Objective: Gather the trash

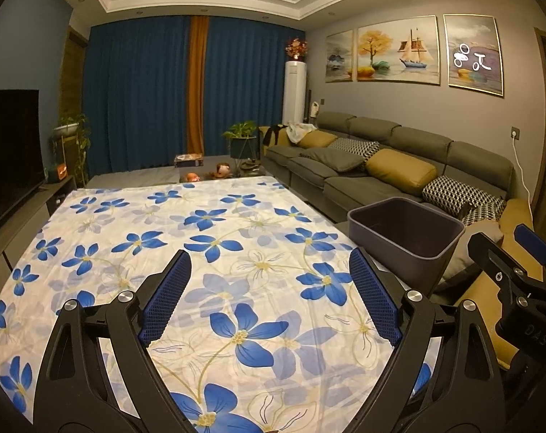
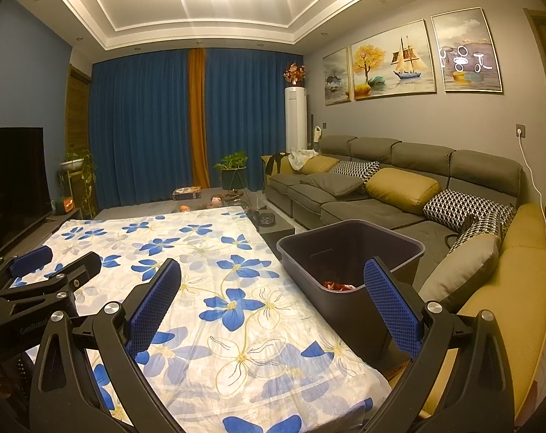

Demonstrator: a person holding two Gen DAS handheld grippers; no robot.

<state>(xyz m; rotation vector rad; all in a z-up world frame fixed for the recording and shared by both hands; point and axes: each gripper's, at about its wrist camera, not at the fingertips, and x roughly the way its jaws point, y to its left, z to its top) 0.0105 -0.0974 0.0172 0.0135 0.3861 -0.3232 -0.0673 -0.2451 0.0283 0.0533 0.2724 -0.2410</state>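
Left wrist view: left claw (image 1: 269, 296) hangs above the desk (image 1: 136, 223), blue pads spread wide apart, nothing between them. The flowered cloth covering the desk shows no loose litter anywhere in this view. Dark grey bin (image 1: 406, 232) stands at the desk's right edge, toward the sofa (image 1: 363, 176); likely placed there so either arm can drop into it without crossing over. Bin contents not visible from this angle. The right claw (image 1: 525, 252) enters from the right, near the bin; its spread cannot be judged here.

Right wrist view: right claw (image 2: 273, 310) held over the desk's right side, pads wide apart and empty, one pad overlapping the bin's near wall (image 2: 345, 310). Inside the bin, red-and-white trash (image 2: 338, 285) lies on the bottom, so the task's thing is in the container, not on the desk. The left claw (image 2: 53, 263) shows at the left, above the cloth.

Judgement: with both claws empty and no litter seen on the cloth, collecting looks finished or nearly so.
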